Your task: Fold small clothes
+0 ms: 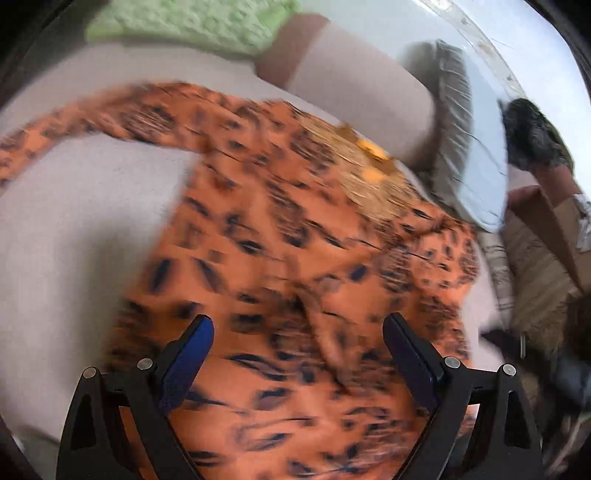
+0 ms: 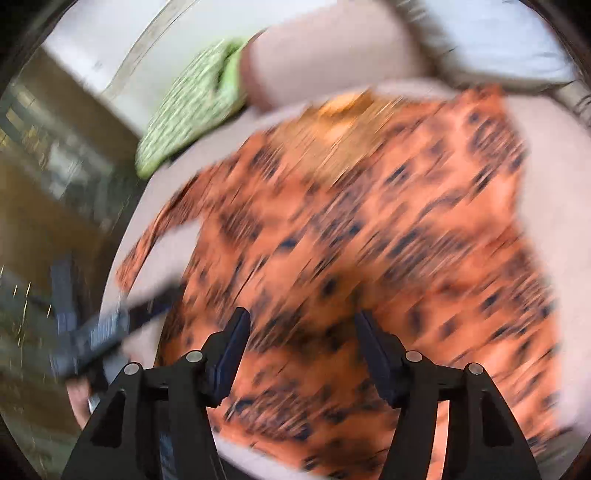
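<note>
An orange garment with black animal-print spots (image 1: 295, 258) lies spread on a pale beige cushioned seat (image 1: 74, 206). One sleeve (image 1: 92, 118) stretches to the left. A tan patch with an orange tag (image 1: 369, 162) sits near its neck. My left gripper (image 1: 297, 328) is open above the garment's lower part, holding nothing. In the right wrist view the same garment (image 2: 369, 236) fills the middle, blurred by motion. My right gripper (image 2: 301, 325) is open above it, empty. The other gripper (image 2: 96, 332) shows blurred at the left edge.
A light green textured cloth (image 1: 192, 22) lies at the back of the seat, also in the right wrist view (image 2: 188, 107). A beige bolster (image 1: 354, 92), a pale blue fringed pillow (image 1: 476, 147) and a dark furry item (image 1: 532, 133) lie to the right. Cardboard boxes (image 1: 565, 229) stand beyond.
</note>
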`<control>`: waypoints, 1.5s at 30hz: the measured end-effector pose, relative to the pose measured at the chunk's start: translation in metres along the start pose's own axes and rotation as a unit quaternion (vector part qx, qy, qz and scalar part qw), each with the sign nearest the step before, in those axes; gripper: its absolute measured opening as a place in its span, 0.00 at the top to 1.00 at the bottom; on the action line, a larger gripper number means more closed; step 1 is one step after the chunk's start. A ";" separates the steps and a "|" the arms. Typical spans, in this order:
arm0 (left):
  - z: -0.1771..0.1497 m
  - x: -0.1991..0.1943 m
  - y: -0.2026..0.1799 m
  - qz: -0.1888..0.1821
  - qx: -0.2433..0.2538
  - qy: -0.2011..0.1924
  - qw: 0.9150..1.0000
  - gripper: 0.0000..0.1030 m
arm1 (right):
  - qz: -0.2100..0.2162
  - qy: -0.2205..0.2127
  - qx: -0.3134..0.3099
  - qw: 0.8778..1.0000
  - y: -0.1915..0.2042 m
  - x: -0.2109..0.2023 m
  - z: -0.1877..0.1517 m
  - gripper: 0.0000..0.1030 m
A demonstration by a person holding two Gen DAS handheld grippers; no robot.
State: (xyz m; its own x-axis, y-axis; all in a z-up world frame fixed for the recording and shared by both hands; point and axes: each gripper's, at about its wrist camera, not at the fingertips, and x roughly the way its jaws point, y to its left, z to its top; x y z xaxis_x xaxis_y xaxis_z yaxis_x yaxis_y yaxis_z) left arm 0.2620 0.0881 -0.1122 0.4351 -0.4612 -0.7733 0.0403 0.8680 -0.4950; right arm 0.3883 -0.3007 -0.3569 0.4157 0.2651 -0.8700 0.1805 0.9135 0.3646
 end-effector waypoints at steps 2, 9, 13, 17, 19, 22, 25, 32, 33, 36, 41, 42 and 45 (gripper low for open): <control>-0.002 0.023 -0.016 -0.032 0.009 0.039 0.999 0.23 | -0.028 -0.033 0.038 0.998 -0.026 -0.013 0.043 0.39; -0.026 0.067 -0.030 0.021 0.063 0.022 0.998 0.48 | -0.087 -0.033 0.162 0.982 -0.110 0.036 0.160 0.41; -0.025 0.073 -0.030 0.002 0.053 0.019 0.998 0.50 | -0.209 -0.019 0.161 0.965 -0.132 0.073 0.190 0.44; -0.023 0.065 -0.018 -0.001 0.030 0.016 0.999 0.97 | -0.230 0.013 0.152 0.961 -0.142 0.087 0.189 0.79; -0.024 0.044 -0.005 -0.040 -0.008 0.003 0.999 0.97 | -0.241 -0.006 0.127 0.962 -0.129 0.074 0.185 0.87; -0.025 0.006 -0.004 -0.049 0.003 -0.023 0.999 0.98 | -0.226 -0.039 0.094 0.969 -0.101 0.048 0.182 0.88; -0.032 -0.039 0.006 -0.066 -0.017 -0.046 0.997 0.98 | -0.196 -0.059 0.064 0.977 -0.068 0.030 0.183 0.88; -0.065 -0.054 0.056 0.040 -0.069 -0.048 0.996 0.96 | -0.075 -0.012 0.010 0.997 0.000 0.081 0.193 0.81; -0.065 -0.045 0.063 0.042 -0.084 -0.023 0.995 0.96 | -0.050 0.008 0.002 0.999 0.006 0.097 0.189 0.81; -0.064 -0.045 0.066 0.027 -0.089 0.010 0.996 0.95 | -0.052 0.032 -0.007 0.998 0.009 0.111 0.178 0.76; -0.046 -0.092 0.031 -0.019 -0.027 -0.050 0.998 0.52 | -0.064 -0.065 -0.006 0.996 -0.030 0.030 0.144 0.35; -0.038 -0.097 0.019 -0.026 -0.006 -0.057 0.998 0.51 | -0.068 -0.073 -0.014 0.995 -0.039 0.017 0.135 0.35; -0.009 -0.095 -0.013 -0.038 0.052 -0.058 0.996 0.50 | -0.059 -0.039 -0.042 0.997 -0.070 0.018 0.101 0.36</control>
State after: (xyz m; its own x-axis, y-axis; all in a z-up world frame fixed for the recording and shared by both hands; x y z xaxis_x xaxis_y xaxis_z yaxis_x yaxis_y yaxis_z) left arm 0.2117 0.1190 -0.0355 0.5276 -0.5066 -0.6819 0.1679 0.8491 -0.5009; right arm 0.4730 -0.3909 -0.3650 0.4649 0.1328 -0.8753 0.1580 0.9604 0.2296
